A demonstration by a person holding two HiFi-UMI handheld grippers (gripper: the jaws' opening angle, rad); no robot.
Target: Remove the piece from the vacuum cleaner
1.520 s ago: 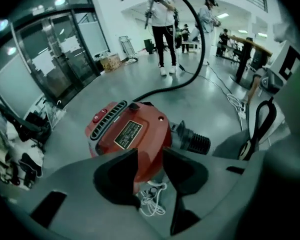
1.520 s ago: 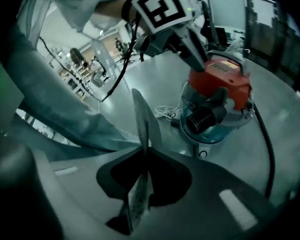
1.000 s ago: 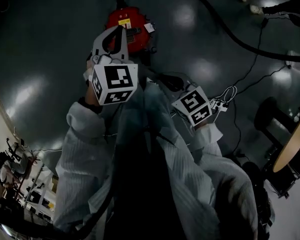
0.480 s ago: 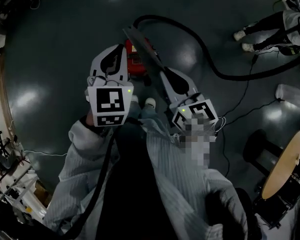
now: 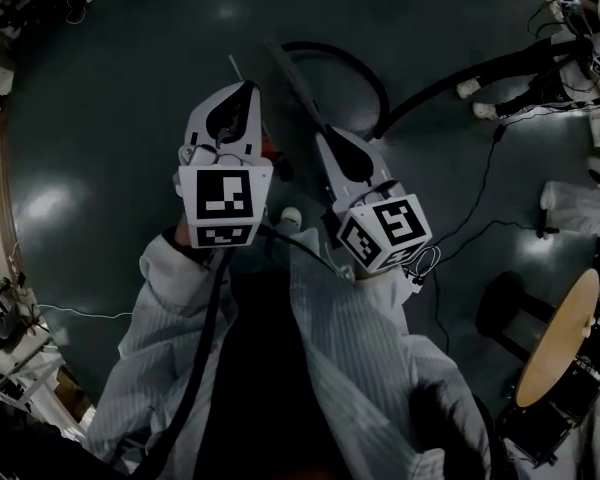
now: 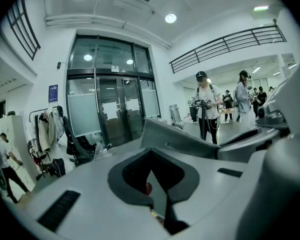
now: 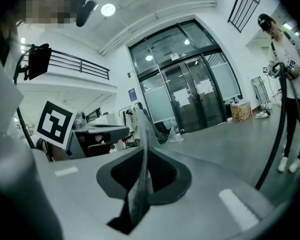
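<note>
My right gripper (image 5: 325,140) is shut on a long, thin, flat grey piece (image 5: 292,86) that sticks out past its jaws toward the upper left. In the right gripper view the grey piece (image 7: 141,174) stands on edge between the closed jaws of my right gripper (image 7: 140,194). My left gripper (image 5: 248,92) is held up beside it, shut and empty. It covers nearly all of the red vacuum cleaner (image 5: 268,149), so only a sliver of red shows. The vacuum's black hose (image 5: 358,61) loops on the floor behind. The left gripper view shows my left gripper (image 6: 152,173) with its jaws together.
The dark floor lies all around. Thin cables (image 5: 458,236) run at the right, near a round wooden-topped stool (image 5: 557,336). Another person's feet (image 5: 473,88) stand at the upper right. My own shoe (image 5: 290,215) shows between the grippers. Glass doors (image 6: 112,111) and several people (image 6: 208,104) are ahead.
Both grippers have risen and reach further forward. The right one now holds the grey piece out in plain view. The red vacuum cleaner, plainly visible a second ago, is now hidden behind the left gripper.
</note>
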